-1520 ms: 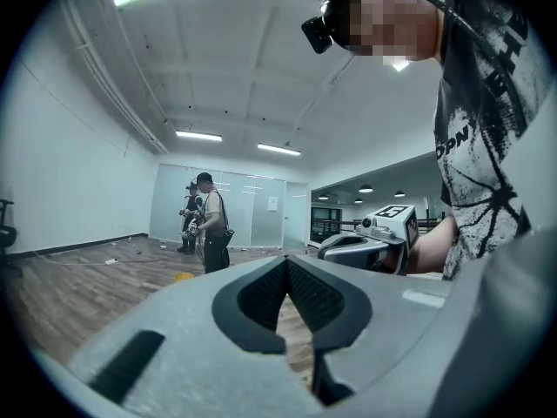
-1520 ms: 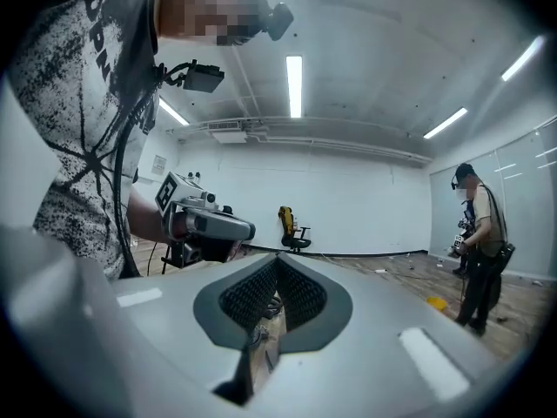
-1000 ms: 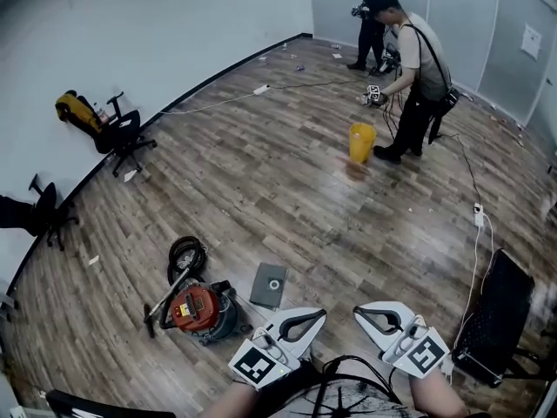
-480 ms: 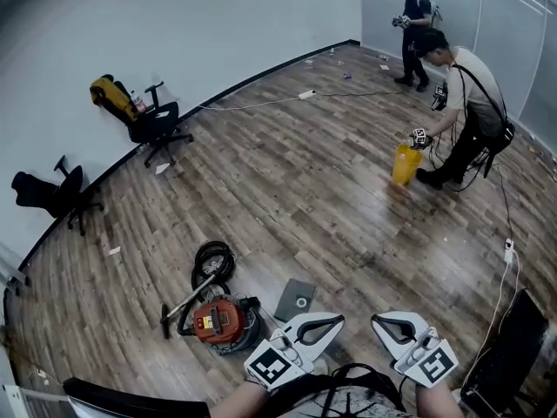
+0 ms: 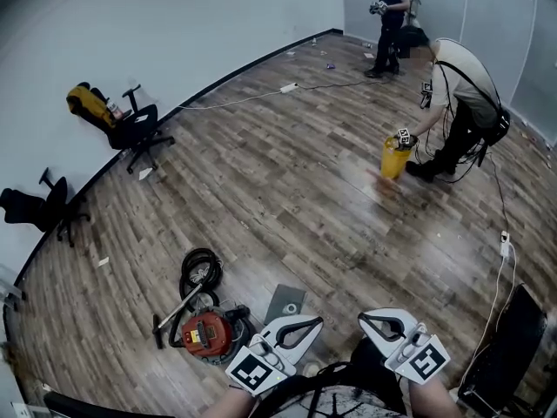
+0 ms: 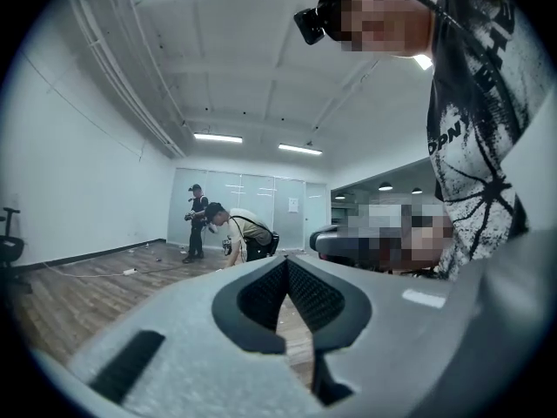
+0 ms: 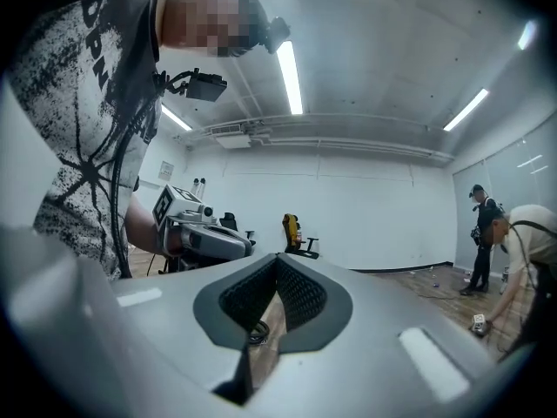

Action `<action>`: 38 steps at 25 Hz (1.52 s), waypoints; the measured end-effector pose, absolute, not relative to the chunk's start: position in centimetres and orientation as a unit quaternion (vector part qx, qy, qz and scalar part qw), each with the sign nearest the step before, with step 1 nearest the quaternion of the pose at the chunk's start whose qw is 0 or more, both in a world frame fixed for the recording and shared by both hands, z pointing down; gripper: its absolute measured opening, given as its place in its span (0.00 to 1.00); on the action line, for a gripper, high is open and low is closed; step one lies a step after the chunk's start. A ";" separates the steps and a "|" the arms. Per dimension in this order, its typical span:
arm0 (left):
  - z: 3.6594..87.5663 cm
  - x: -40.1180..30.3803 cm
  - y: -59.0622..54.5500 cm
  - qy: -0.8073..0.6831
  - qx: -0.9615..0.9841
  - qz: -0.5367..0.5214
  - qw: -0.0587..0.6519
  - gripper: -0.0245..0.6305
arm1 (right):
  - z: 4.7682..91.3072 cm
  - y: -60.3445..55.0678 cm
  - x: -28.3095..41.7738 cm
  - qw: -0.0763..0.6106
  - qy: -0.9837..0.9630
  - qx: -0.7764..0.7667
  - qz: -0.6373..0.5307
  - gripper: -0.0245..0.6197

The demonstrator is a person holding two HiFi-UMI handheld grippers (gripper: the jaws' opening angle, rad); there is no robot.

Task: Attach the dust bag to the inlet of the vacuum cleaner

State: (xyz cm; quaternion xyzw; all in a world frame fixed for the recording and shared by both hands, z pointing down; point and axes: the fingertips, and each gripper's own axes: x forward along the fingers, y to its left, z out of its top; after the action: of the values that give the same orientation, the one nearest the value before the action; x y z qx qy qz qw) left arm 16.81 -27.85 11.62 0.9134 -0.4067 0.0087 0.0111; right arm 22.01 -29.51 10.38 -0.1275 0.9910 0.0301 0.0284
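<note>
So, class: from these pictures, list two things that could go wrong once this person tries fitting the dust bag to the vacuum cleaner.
1. The dust bag lies flat on the floor; the shut left claw and right claw may struggle to get under its edge.
2. The hose coils close to the vacuum cleaner and could snag a claw.

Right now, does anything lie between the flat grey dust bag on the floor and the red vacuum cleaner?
Nothing visible does. The flat grey dust bag lies on the wood floor just right of the red canister vacuum cleaner; the black coiled hose sits beyond the vacuum, off that line.
</note>
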 end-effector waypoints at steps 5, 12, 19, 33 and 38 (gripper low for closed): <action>11.6 17.7 -33.9 -0.446 0.895 0.002 0.020 0.04 | 10.8 -35.8 22.7 0.044 0.995 -0.087 0.023 0.05; 10.0 19.6 -41.8 -0.496 0.868 -0.008 0.005 0.04 | 10.3 -44.1 23.4 0.042 0.999 -0.011 -0.003 0.05; 11.0 19.9 -46.5 -0.559 0.829 -0.017 0.021 0.04 | 10.8 -49.7 23.9 0.033 0.998 0.048 0.001 0.05; 10.6 9.6 -44.7 -0.717 0.696 -0.030 0.027 0.04 | 10.3 -49.3 11.7 0.032 0.972 0.234 0.008 0.05; 9.2 3.6 -41.0 -0.756 0.654 -0.027 0.010 0.04 | 8.8 -45.2 5.0 0.030 0.956 0.293 0.018 0.05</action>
State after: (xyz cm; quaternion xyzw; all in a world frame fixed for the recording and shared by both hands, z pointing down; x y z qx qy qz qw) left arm 3.55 -40.96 9.20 0.6543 -0.7557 -0.0267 0.0099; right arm 4.96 -45.22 8.85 0.2926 0.9556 0.0184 0.0298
